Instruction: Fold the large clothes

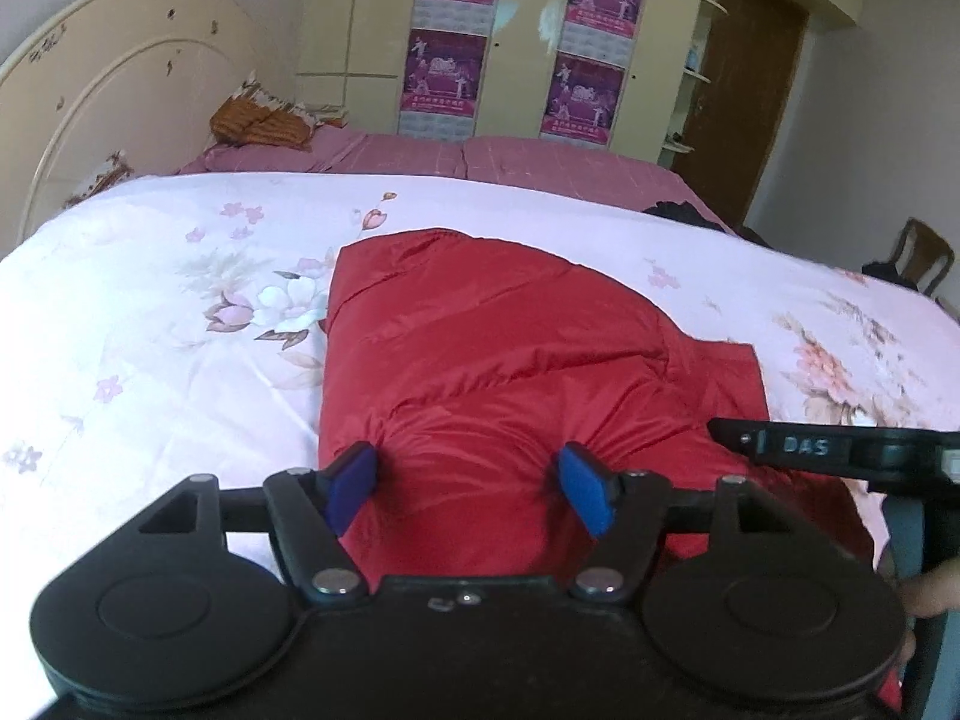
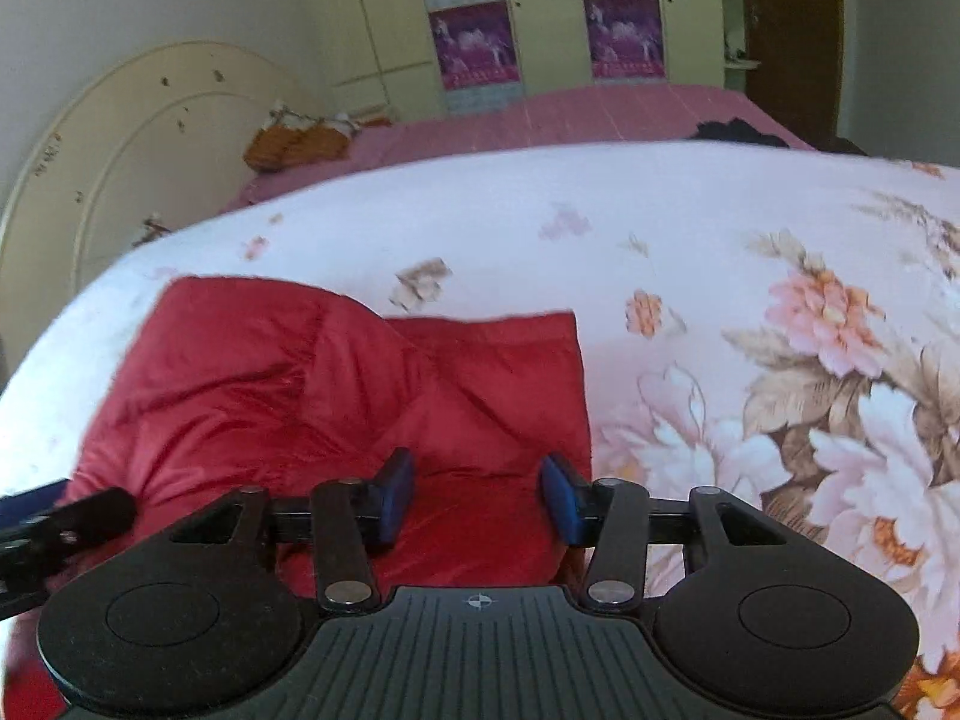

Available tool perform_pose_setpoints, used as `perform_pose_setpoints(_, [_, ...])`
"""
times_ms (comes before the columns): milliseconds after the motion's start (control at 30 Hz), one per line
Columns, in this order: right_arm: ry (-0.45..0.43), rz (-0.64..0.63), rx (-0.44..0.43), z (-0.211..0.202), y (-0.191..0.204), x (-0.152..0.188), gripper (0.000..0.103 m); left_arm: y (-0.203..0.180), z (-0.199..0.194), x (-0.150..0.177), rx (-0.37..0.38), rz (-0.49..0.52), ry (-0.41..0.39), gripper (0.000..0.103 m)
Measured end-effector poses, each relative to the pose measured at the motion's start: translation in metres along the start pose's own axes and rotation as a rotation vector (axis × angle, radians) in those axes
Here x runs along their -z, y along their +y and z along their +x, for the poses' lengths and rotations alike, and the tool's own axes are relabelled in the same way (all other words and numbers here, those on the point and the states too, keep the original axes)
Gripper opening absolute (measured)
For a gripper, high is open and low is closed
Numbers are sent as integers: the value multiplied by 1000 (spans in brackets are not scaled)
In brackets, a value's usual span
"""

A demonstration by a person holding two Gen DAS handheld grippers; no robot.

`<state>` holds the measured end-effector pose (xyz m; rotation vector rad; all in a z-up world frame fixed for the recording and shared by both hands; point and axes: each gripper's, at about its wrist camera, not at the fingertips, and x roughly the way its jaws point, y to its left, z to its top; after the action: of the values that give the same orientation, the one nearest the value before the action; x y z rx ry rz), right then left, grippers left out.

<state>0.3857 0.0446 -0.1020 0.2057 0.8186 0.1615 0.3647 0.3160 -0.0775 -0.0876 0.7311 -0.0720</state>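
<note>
My left gripper (image 1: 468, 489) jaws apart, red padded jacket (image 1: 510, 360) bunched between, pads seemingly not pinching. My right gripper (image 2: 477, 495) likewise spread over near hem. Jacket partly folded on floral quilt (image 2: 750, 300). Judging mid-fold; next: pinch near edge, carry it over.

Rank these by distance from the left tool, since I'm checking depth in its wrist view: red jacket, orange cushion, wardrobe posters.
1. Red jacket, right at the left tool, on the floral cover.
2. Orange cushion, far left by the headboard.
3. Wardrobe posters, behind the bed.
</note>
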Motion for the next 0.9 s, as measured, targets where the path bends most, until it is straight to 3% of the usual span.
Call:
perform_pose_setpoints(167, [48,26,-9,0,-9,-11,47,0,-13,0,-6,13,-10,64])
perform_pose_setpoints(367, [-65,11,-62,-74,-4,-5,47,-8,-55,14,11,84,-37,63])
perform_pose_setpoints(533, [-80,-85,-77,-113,7,26,47,-16,-74,33,-4,106,-13,63])
perform_pose_setpoints(800, [26,-97,-49,-78,5,65,48,-22,-70,48,-37,109,5,64])
perform_pose_setpoints(833, [29,-95,-47,-73,4,66,50,-22,-69,47,-41,110,7,64])
perform_pose_setpoints(867, [26,-98,-32,-70,3,68,62,-23,-69,46,-47,110,9,66])
perform_pose_setpoints(900, [24,-90,-17,-67,0,70,67,-23,-69,46,-49,107,11,68])
